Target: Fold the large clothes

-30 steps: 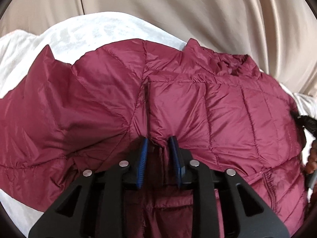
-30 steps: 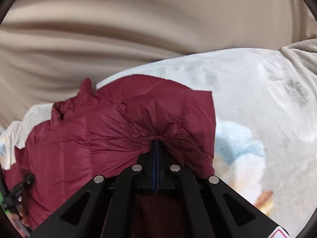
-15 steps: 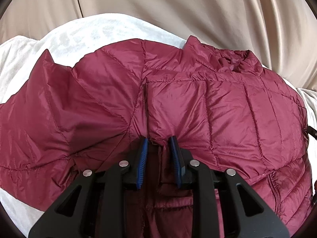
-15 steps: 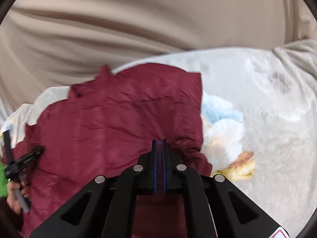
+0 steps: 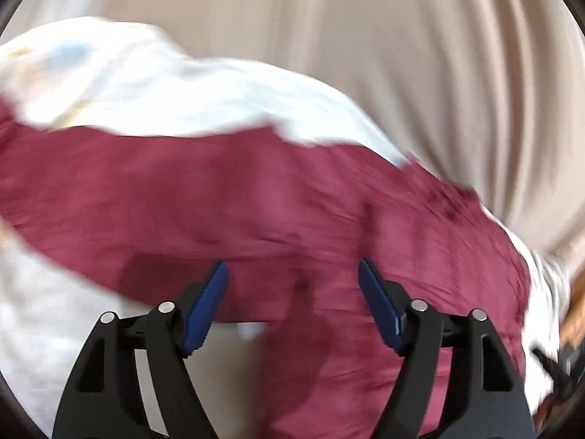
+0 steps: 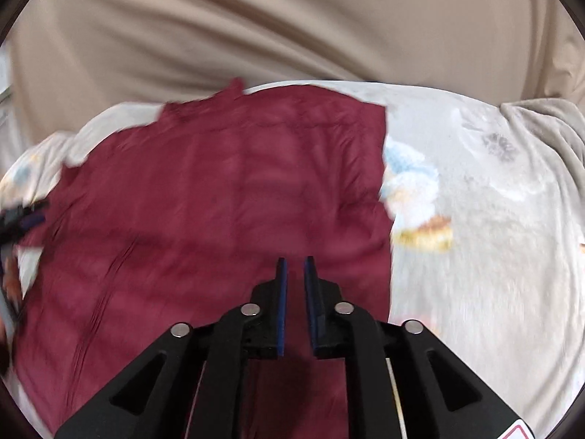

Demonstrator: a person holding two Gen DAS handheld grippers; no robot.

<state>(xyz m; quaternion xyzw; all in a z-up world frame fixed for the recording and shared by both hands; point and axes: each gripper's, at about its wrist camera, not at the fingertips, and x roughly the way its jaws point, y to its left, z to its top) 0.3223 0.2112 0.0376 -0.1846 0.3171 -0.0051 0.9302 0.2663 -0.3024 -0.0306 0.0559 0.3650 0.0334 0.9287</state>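
Left gripper (image 5: 292, 303): jaws have just been opening and stand wide apart, with nothing pinched between them; the maroon padded jacket (image 5: 256, 212) lies below and ahead. The jacket is spread across the white printed bed cover (image 6: 475, 237), its collar toward the far edge, where a beige curtain (image 6: 292, 18) hangs. Right gripper (image 6: 294, 274): jaws have just been opening to a narrow gap, pads clear of the fabric, over the jacket's near right part beside its straight right edge. Judgement: the jacket is light, soft and puffy, its shell likely slippery; it will spring back from a fold. Best taken at hem corners, seams or collar, with a thick pinch.
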